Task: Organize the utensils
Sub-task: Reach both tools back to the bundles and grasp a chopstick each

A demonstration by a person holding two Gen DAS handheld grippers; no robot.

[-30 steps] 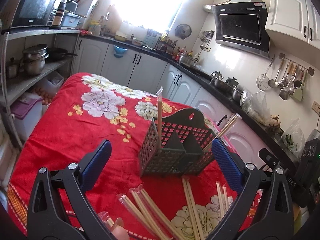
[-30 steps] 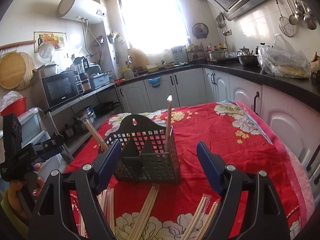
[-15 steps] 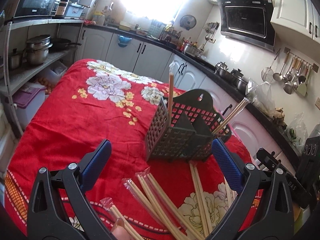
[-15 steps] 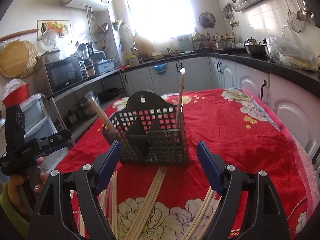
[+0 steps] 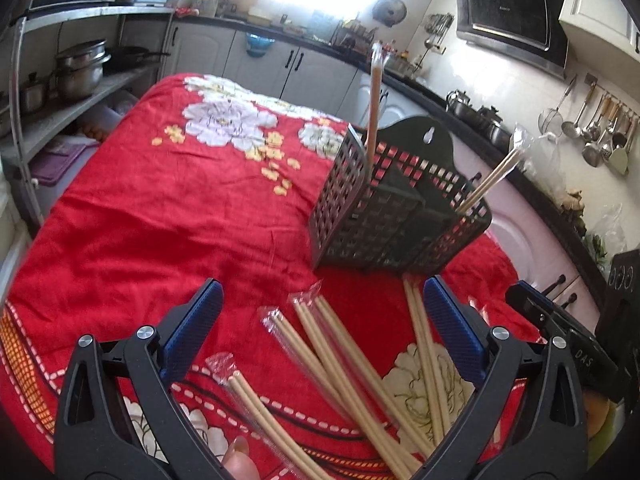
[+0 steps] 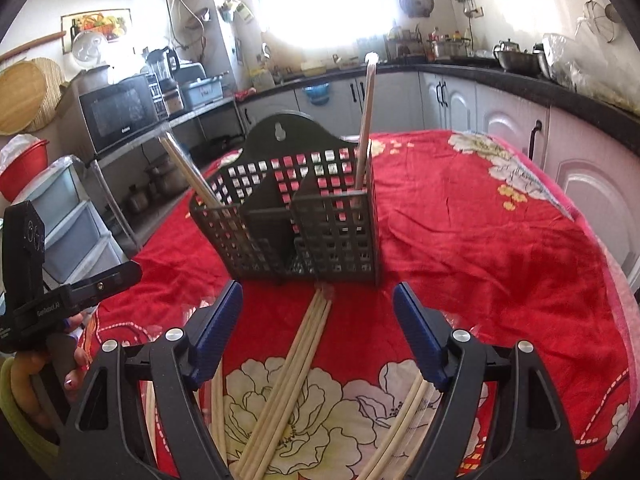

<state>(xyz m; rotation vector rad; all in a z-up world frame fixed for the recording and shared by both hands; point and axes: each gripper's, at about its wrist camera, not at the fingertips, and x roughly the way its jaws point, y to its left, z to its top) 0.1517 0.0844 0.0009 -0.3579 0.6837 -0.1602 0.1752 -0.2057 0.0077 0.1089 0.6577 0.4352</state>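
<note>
A dark perforated utensil caddy (image 5: 396,220) (image 6: 304,224) stands on the red floral tablecloth (image 5: 160,208). One wrapped chopstick pair (image 5: 374,100) stands upright in one end compartment, another pair (image 5: 494,176) leans out of the other end. Several plastic-wrapped chopstick pairs (image 5: 344,364) (image 6: 292,372) lie loose on the cloth in front of the caddy. My left gripper (image 5: 320,316) hovers open over the loose pairs, nothing between its blue pads. My right gripper (image 6: 318,320) is open too, above a bundle pointing at the caddy.
Kitchen cabinets and a dark counter (image 6: 500,80) run behind and to the right of the table. A metal shelf with pots (image 5: 80,68) and a microwave (image 6: 120,112) stands on the left. In the right wrist view a hand holds the other gripper (image 6: 52,304) at left.
Both grippers have sunk and tilted downward toward the table, so the caddy and loose chopsticks look closer and larger. Both stay open and nothing was picked up.
</note>
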